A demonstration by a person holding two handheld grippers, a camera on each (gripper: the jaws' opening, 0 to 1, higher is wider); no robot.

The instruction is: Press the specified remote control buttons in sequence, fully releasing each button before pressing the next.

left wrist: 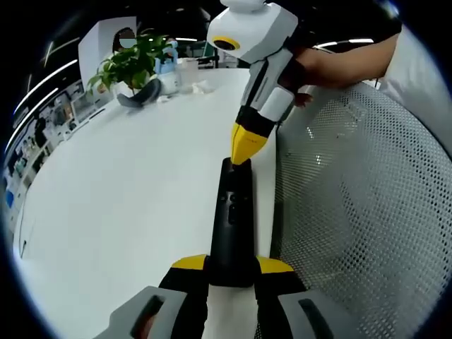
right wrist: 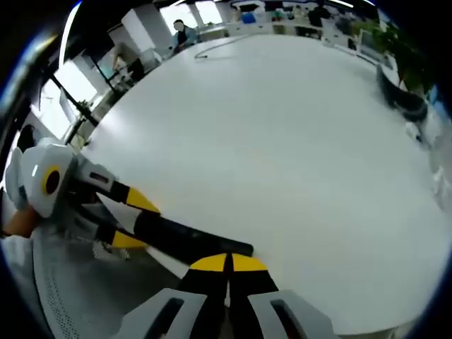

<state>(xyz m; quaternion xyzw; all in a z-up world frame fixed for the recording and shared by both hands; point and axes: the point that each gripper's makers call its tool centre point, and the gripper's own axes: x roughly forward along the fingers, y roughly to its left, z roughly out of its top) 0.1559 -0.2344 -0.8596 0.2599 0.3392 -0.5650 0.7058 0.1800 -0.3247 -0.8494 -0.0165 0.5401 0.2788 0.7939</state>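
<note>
Black remote (left wrist: 232, 226) — one, between two claws (left wrist: 232, 267) (left wrist: 247, 145)

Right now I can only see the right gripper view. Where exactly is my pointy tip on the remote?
Observer: In the left gripper view, the right gripper has its jaws shut, and the tip meets the far end of the remote.
Operator: Are there buttons further along?
Observer: Yes, small buttons show on the remote's top near its middle. Nothing is touching them.
Operator: Who's holding my gripper?
Observer: A person's hand grips its white body.
</note>
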